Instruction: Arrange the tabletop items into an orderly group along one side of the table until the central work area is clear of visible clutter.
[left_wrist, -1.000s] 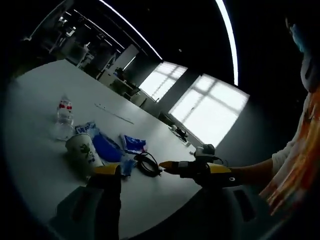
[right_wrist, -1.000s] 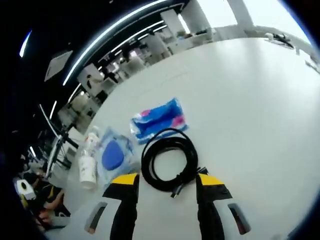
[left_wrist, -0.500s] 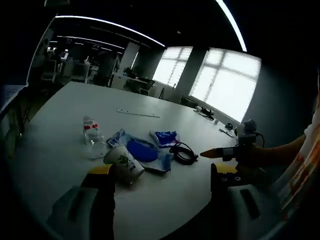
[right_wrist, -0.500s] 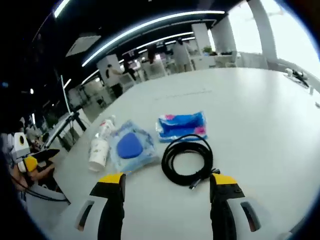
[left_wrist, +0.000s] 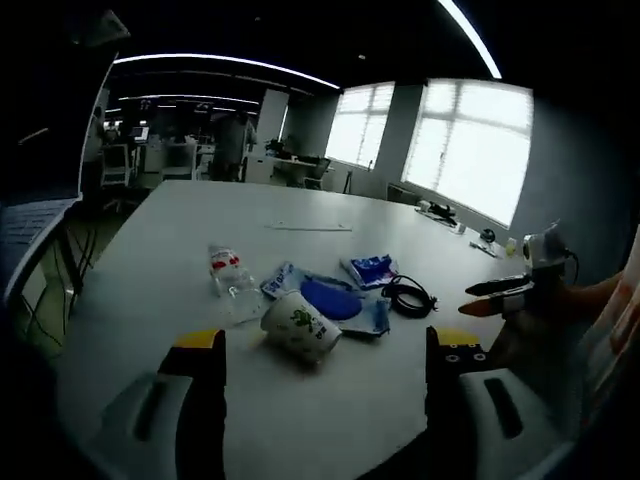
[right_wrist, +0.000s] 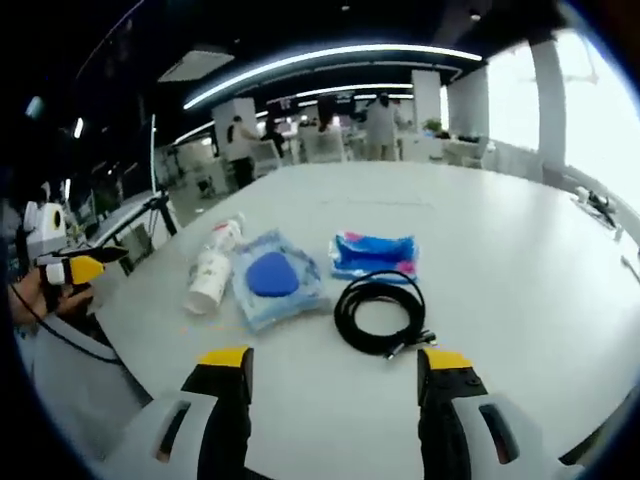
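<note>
Several items lie clustered on the white table (left_wrist: 170, 230): a clear water bottle (left_wrist: 232, 280) on its side, a tipped paper cup (left_wrist: 300, 325), a blue disc in a clear bag (left_wrist: 335, 298), a blue-and-pink packet (left_wrist: 372, 268) and a coiled black cable (left_wrist: 408, 296). My left gripper (left_wrist: 325, 345) hovers open, short of the cup. My right gripper (right_wrist: 335, 360) is open too, held back from the cable (right_wrist: 382, 312), with the packet (right_wrist: 372, 255), bagged disc (right_wrist: 272, 280), cup (right_wrist: 208, 282) and bottle (right_wrist: 226, 232) beyond. Each gripper shows in the other's view: right (left_wrist: 505, 290), left (right_wrist: 70, 270).
A thin white strip (left_wrist: 308, 227) lies farther along the table, and small devices (left_wrist: 440, 212) sit near the window-side edge. A tripod (right_wrist: 155, 205) stands off the table's left corner. Desks and standing people fill the background.
Both views have levelled and pulled back from the items, so the cluster looks smaller and farther off. The items themselves have not moved. Both grippers stay open.
</note>
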